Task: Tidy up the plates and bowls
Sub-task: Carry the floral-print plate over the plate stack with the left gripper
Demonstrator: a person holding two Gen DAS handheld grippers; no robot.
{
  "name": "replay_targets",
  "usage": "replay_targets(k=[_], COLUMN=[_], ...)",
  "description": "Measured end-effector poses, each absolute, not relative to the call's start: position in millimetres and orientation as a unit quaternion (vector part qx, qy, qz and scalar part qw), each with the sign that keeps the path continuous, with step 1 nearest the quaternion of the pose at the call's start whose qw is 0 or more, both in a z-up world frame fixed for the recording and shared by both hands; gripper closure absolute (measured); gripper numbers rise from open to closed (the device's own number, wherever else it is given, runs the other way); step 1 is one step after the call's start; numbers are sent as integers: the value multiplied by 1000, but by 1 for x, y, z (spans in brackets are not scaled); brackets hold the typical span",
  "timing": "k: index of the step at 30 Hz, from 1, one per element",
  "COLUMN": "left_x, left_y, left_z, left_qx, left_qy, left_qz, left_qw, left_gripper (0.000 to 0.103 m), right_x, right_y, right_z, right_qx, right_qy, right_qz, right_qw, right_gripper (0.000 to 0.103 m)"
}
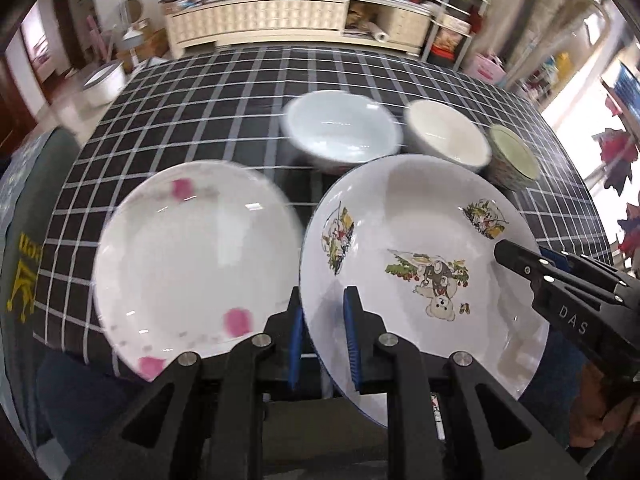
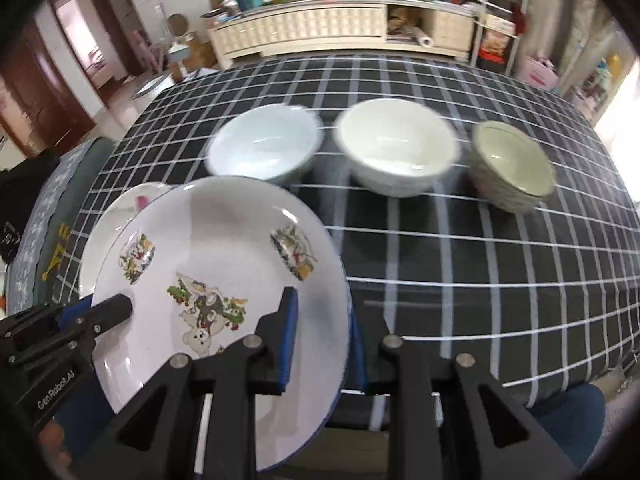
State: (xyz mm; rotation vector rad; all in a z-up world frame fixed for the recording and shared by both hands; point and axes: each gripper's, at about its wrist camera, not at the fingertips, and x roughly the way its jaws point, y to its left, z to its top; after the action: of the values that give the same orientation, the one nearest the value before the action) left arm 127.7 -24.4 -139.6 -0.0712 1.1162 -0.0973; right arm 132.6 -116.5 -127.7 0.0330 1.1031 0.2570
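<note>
A white plate with cartoon bear pictures [image 1: 404,240] [image 2: 216,248] hangs tilted above the near edge of the table. My left gripper [image 1: 324,298] is shut on its left rim, which sits between the blue pads. My right gripper [image 2: 320,308] is shut on its right rim, one finger under the plate. Each gripper shows in the other's view: the right gripper [image 1: 516,256] and the left gripper [image 2: 120,304]. A white plate with pink flowers [image 1: 192,260] [image 2: 128,204] lies on the cloth just left of the held plate. Behind stand a pale blue bowl [image 1: 344,132] [image 2: 264,144], a cream bowl [image 1: 448,136] [image 2: 396,144] and a green bowl [image 1: 514,156] [image 2: 512,164].
The table wears a black cloth with white checks [image 2: 460,264], bare at the right front. A cluttered cream sideboard [image 2: 320,24] stands behind it. A grey-blue cushion [image 1: 24,200] is at the left edge, and a white basin [image 1: 104,80] sits on the floor.
</note>
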Motion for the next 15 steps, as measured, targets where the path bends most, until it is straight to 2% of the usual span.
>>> replay_targets(k=[15], left_x=[108], left_y=[81], left_z=[-150], left_qx=[-85], left_qy=[540], left_qz=[32], left_qw=[837], left_gripper=[87], right_x=[146], right_y=[-35], right_z=[-137], right_qx=[-15], right_qy=[535], right_qz=[170], right_qw=[827], right_gripper=[75])
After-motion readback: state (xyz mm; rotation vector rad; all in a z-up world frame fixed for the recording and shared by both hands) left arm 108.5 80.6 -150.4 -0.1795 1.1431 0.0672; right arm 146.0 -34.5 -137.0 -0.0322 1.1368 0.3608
